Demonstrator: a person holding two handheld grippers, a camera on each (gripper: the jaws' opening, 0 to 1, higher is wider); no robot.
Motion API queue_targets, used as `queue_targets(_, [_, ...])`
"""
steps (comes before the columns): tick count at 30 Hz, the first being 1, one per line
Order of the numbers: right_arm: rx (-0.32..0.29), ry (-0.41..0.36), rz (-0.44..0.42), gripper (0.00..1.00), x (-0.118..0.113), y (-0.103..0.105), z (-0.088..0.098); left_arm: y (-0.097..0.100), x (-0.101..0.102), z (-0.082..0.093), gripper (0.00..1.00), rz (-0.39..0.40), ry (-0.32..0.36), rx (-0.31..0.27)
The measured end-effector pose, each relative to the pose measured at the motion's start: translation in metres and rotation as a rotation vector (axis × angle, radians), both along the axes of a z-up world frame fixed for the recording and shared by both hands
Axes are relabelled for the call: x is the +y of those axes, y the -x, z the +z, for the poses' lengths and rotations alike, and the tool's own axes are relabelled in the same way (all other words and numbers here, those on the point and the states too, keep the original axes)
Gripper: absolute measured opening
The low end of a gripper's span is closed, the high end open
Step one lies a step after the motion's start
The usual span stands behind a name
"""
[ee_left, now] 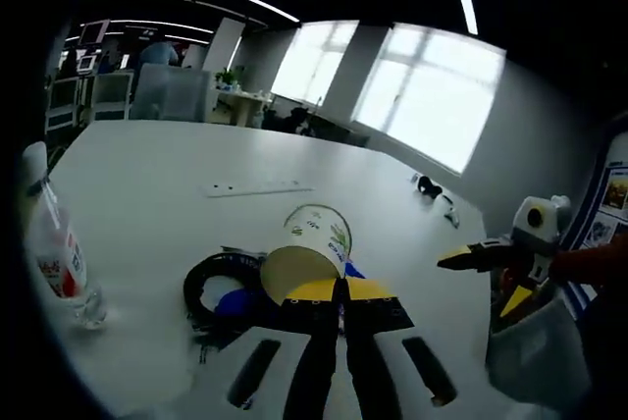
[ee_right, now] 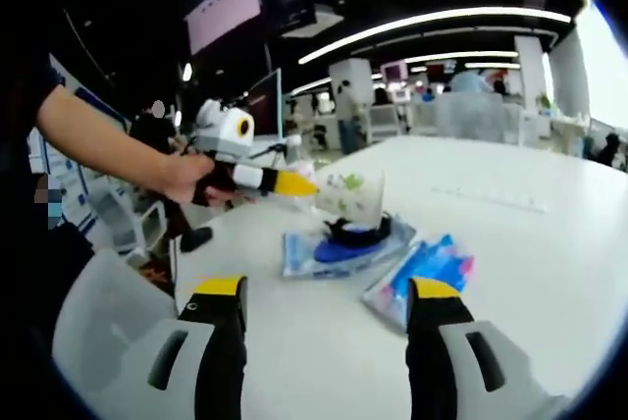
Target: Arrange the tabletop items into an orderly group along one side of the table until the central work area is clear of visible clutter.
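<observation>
Paper cup (ee_right: 350,196) is standing near the table's edge (ee_left: 128,194), over a black ring (ee_right: 356,235) on a blue packet (ee_right: 339,253); the left gripper (ee_right: 294,184) is pinching its rim, jaws closed on it, a bare forearm reaching in level from the side; the right gripper (ee_right: 329,294) is hovering low with jaws wide apart, holding nothing; another blue packet (ee_right: 424,269) is lying just beside.

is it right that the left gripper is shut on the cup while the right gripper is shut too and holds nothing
Not quite. The right gripper is open: the right gripper view shows its jaws set wide apart over the table, holding nothing. The rest stands: the left gripper is shut on the cup, as the left gripper view shows.
</observation>
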State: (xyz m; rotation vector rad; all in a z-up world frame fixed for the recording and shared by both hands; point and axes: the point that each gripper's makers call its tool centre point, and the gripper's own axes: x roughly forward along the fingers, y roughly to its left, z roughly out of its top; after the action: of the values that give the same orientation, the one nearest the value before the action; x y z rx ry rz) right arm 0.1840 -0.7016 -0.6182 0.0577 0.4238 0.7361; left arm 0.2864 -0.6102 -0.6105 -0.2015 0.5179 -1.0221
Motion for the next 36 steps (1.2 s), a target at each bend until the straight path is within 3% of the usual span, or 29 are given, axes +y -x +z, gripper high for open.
queue_targets(6, [0.001,-0.027,-0.01,0.61,-0.001,-0.001,0.004,0.012,-0.001,-0.002,0.0,-0.036,-0.008,0.004])
queue_targets(16, [-0.012,0.015,-0.014,0.46,-0.005,-0.001,0.001,0.035,-0.01,0.0,0.0,-0.12,0.02,0.017])
queue_targets(25, [-0.032,0.045,0.005,0.39,-0.006,0.0,0.001,0.054,-0.018,0.003,0.0,-0.208,0.046,0.017])
queue_targets(36, [-0.038,0.019,-0.008,0.31,-0.01,-0.004,0.007,0.075,-0.02,0.001,0.0,-0.291,0.046,0.033])
